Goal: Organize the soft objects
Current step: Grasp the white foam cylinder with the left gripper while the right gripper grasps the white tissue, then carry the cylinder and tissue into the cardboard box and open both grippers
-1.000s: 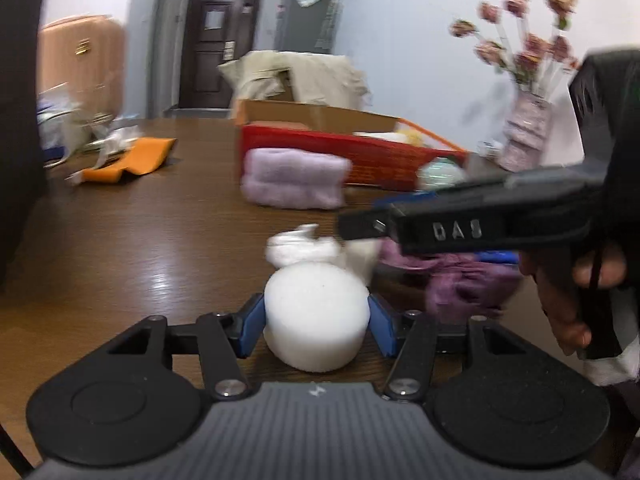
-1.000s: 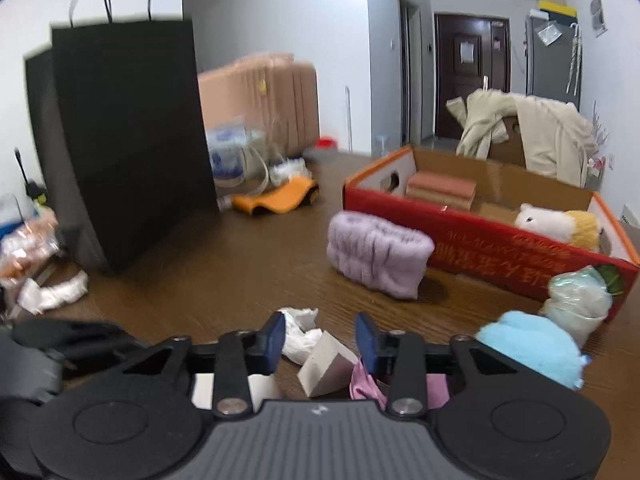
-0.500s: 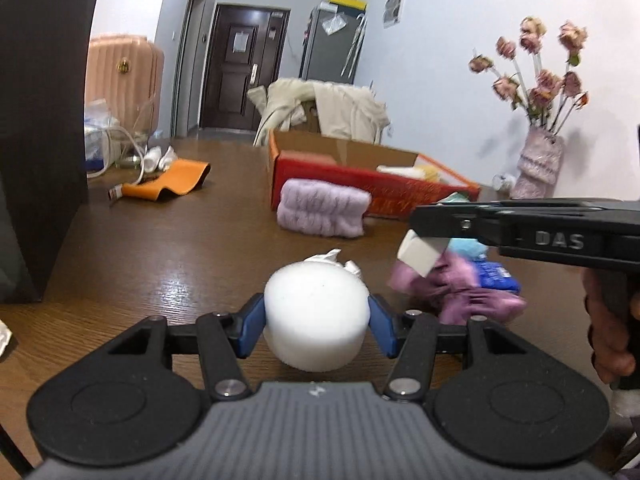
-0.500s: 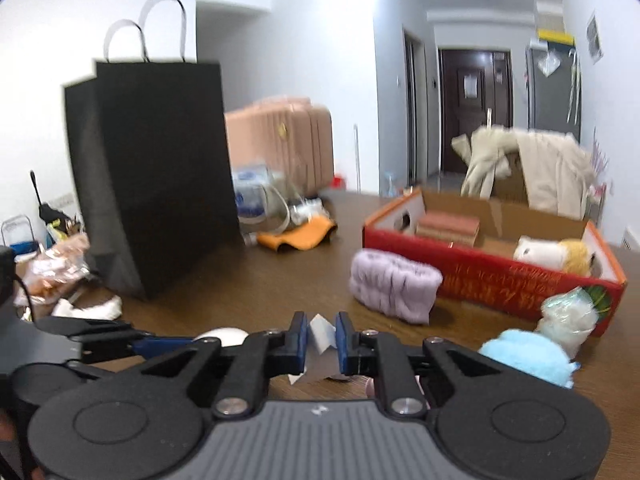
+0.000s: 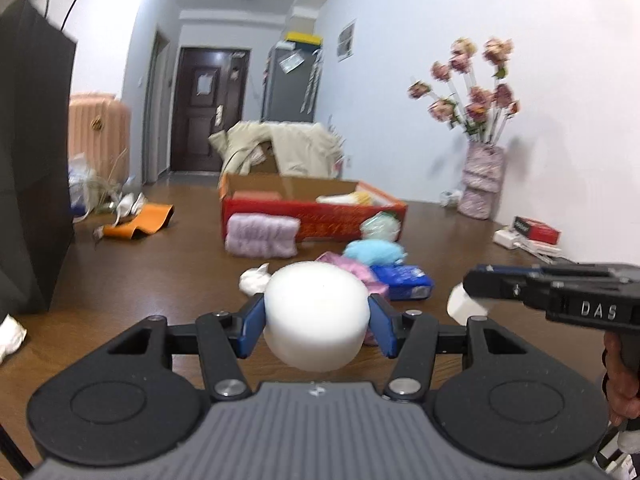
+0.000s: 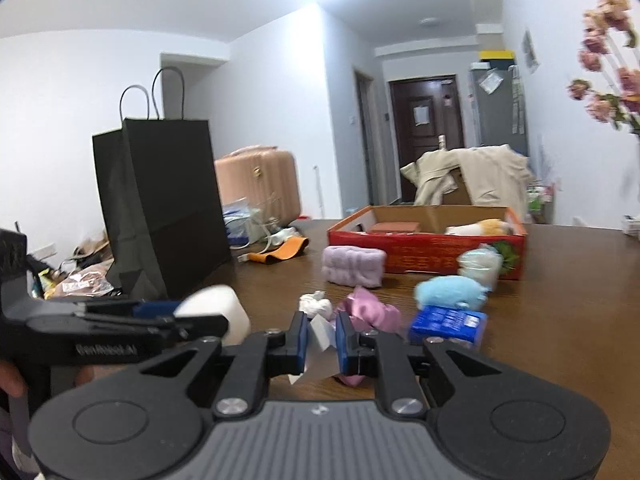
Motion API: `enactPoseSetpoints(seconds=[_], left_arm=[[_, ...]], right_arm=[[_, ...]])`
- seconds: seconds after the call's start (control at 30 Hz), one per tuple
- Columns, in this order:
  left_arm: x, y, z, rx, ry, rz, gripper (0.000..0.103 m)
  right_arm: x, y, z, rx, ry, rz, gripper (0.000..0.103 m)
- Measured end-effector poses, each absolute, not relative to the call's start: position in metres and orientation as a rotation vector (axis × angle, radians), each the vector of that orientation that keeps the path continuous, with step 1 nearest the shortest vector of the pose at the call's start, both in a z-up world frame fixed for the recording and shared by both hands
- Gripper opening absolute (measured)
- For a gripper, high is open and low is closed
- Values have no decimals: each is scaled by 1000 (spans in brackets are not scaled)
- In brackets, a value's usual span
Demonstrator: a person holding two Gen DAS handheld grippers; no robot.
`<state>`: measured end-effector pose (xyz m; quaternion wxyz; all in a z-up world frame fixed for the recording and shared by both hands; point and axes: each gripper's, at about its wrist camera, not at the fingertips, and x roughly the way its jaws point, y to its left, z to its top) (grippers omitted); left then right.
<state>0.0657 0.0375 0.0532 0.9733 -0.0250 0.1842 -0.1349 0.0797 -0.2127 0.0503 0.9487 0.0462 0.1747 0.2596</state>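
My left gripper (image 5: 316,326) is shut on a white round foam cylinder (image 5: 316,316) and holds it above the wooden table (image 5: 132,272). It also shows in the right wrist view (image 6: 218,312). My right gripper (image 6: 322,340) is shut on a small white foam wedge (image 6: 320,336), lifted off the table; it shows in the left wrist view (image 5: 466,306). Below lie a pink cloth (image 6: 370,312), a white crumpled cloth (image 6: 316,304), a blue plush (image 6: 450,292) and a blue pack (image 6: 446,324). A red cardboard box (image 6: 424,258) stands behind, with a lilac towel (image 6: 352,266) before it.
A tall black paper bag (image 6: 160,204) stands at the left of the table. An orange item (image 6: 280,252) and cables lie near it. A vase of pink flowers (image 5: 480,176) and small boxes (image 5: 532,234) stand at the right by the wall.
Both grippers have risen well above the table with their foam pieces. The right gripper closed on the wedge a second ago and lifted it.
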Motion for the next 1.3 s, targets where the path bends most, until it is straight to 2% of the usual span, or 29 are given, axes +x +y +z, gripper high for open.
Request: enactPoseSetpoints(seconds=[0.43, 0.7, 1.07, 1.3], left_arm=[[69, 29, 56, -54, 368, -298, 56], [109, 35, 69, -77, 378, -288, 56], [253, 39, 111, -50, 383, -266, 56], [391, 30, 123, -38, 490, -325, 56]], right_arm=[[76, -231, 42, 131, 352, 478, 14], [125, -229, 57, 132, 339, 491, 14], [287, -230, 100, 163, 373, 528, 14], [411, -231, 112, 160, 440, 505, 14]])
